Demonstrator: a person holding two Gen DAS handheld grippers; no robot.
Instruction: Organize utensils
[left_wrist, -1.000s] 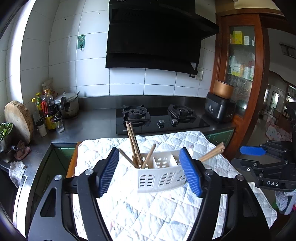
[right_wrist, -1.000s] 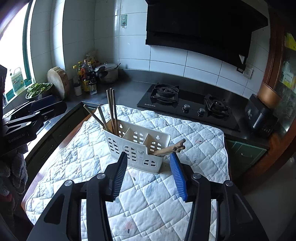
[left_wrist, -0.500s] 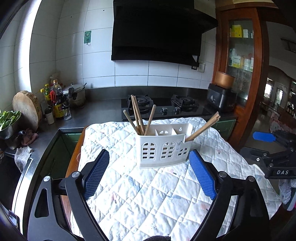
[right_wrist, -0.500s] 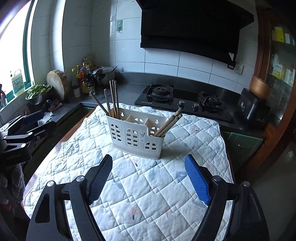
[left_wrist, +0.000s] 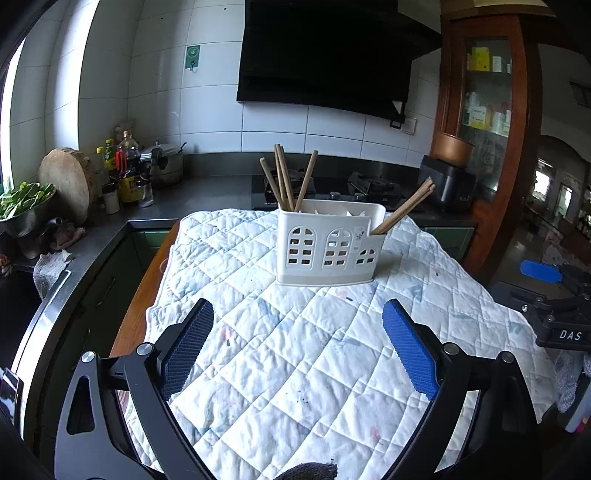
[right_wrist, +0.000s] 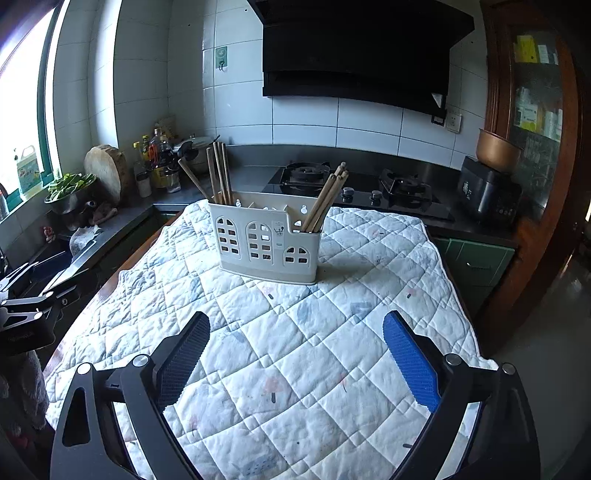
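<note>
Utensil holder (left_wrist: 327, 251) cream-white, arched grid cut-outs in front wall. Chopsticks (left_wrist: 286, 179) plain brown wood. Quilt (left_wrist: 295, 362) white, diamond stitching, faint blue and pink prints, small dark specks. Gripper pads (left_wrist: 410, 350) blue, fine ribbing — frames black. Wall tiles (right_wrist: 306, 110) white; hood (right_wrist: 354, 48) black.

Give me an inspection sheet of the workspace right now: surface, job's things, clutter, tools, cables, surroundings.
Surface: quilt over the table, wrinkled and faintly stained.
Job's things: white caddy upright on the quilt; chopsticks in its left compartment, more chopsticks leaning out of the right one.
Clutter: nothing seen on the quilt.
Tools: left tool and right tool both open, nothing between the jaws, short of the caddy; jaws have just been opening.
Cables: nothing seen.
Surroundings: stove, hood, bottles, chopping block, greens.
</note>
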